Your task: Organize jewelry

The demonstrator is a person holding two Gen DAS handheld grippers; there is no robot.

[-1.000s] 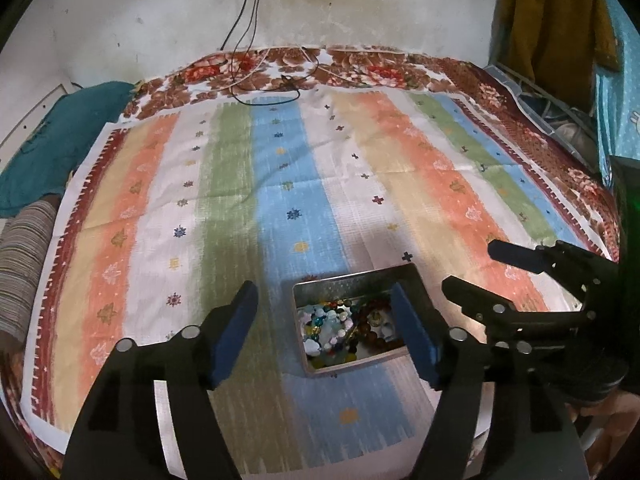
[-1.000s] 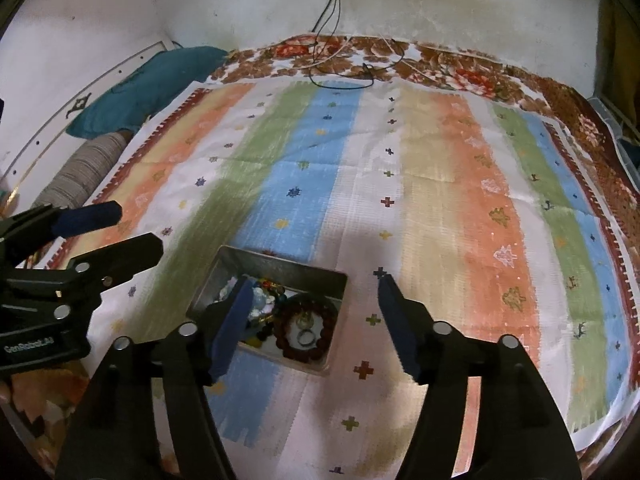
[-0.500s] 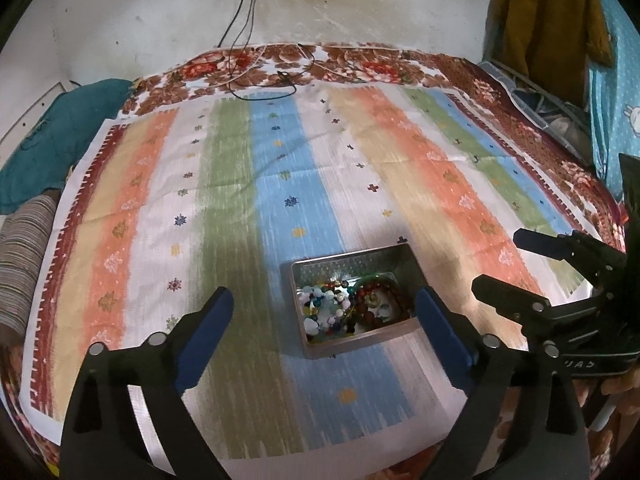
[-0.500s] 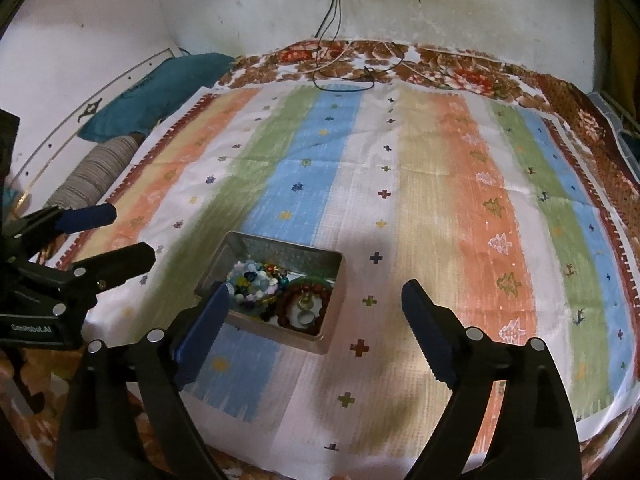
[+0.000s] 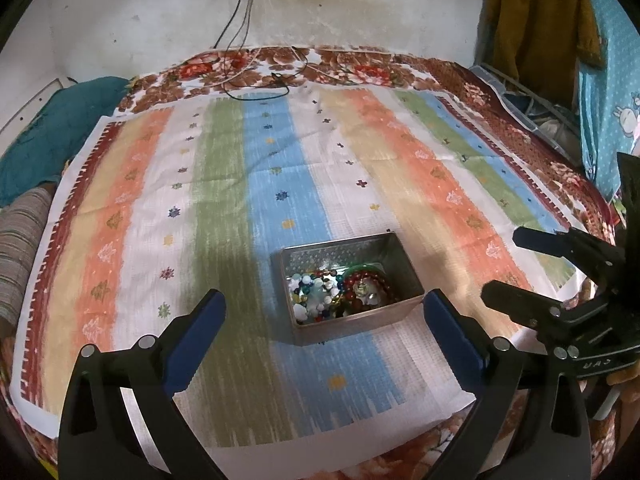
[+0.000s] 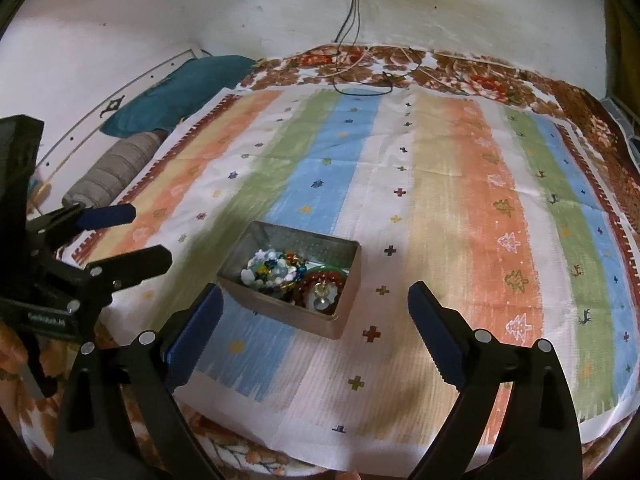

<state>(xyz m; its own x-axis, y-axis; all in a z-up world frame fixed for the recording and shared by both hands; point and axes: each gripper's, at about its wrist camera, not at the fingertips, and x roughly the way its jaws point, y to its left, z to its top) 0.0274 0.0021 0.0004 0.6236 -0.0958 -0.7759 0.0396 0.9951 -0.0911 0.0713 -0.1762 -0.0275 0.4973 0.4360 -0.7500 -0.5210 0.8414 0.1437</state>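
A small metal tin sits open on a striped cloth on a bed. Inside lie a pile of mixed white, blue and green beads and a dark red bead bracelet with a pale piece in its middle. My left gripper is open and empty, held above and short of the tin. My right gripper is open and empty, also short of the tin. Each gripper shows in the other's view, the right one and the left one.
The striped cloth covers a floral bedspread. A teal pillow and a grey striped bolster lie at the left. Black cables trail from a wall socket onto the bed's far edge. Clothes hang at the right.
Both grippers have pulled back and up from the tin, and their jaws have opened wider. The tin and its contents have stayed in place.
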